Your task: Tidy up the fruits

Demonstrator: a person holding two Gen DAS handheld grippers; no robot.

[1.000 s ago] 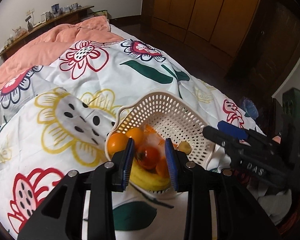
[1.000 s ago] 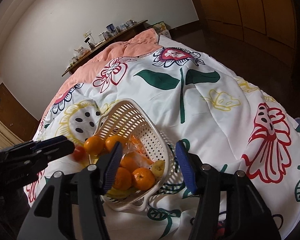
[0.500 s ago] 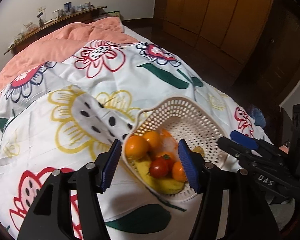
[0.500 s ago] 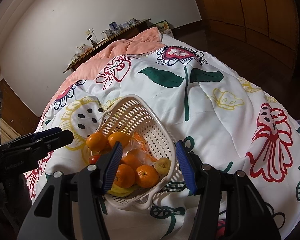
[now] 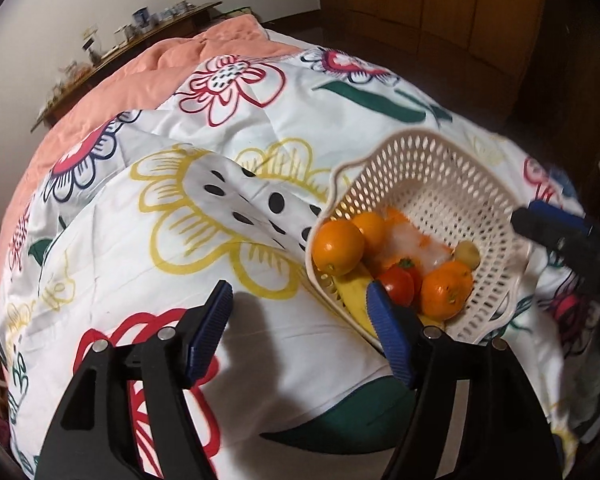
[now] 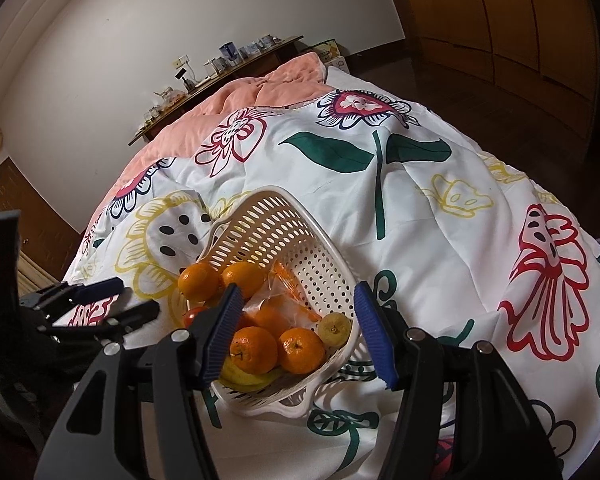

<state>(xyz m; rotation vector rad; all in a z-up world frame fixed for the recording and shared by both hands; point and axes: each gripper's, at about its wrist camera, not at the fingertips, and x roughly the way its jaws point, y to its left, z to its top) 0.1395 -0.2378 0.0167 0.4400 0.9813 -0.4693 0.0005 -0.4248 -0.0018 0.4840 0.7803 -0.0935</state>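
The left gripper (image 5: 296, 330) has its jaws opening, empty, over bare quilt (image 5: 172, 240) beside the basket (image 5: 452, 184) rim. The right gripper (image 6: 298, 334) holds its jaws apart, opening, astride the basket's near edge on the bed.

The banana (image 6: 252, 378) lay mostly hidden beneath the oranges (image 6: 254, 349). Items on the far shelf (image 6: 220, 68) were too small to identify. The right gripper (image 5: 564, 240) appeared blurred.

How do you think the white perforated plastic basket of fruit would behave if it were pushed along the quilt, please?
The white perforated plastic basket already sits tilted on the soft flowered quilt, so a push would probably tip it rather than slide it. The round oranges heaped at its low end would likely roll out. Its thin holed walls may flex.
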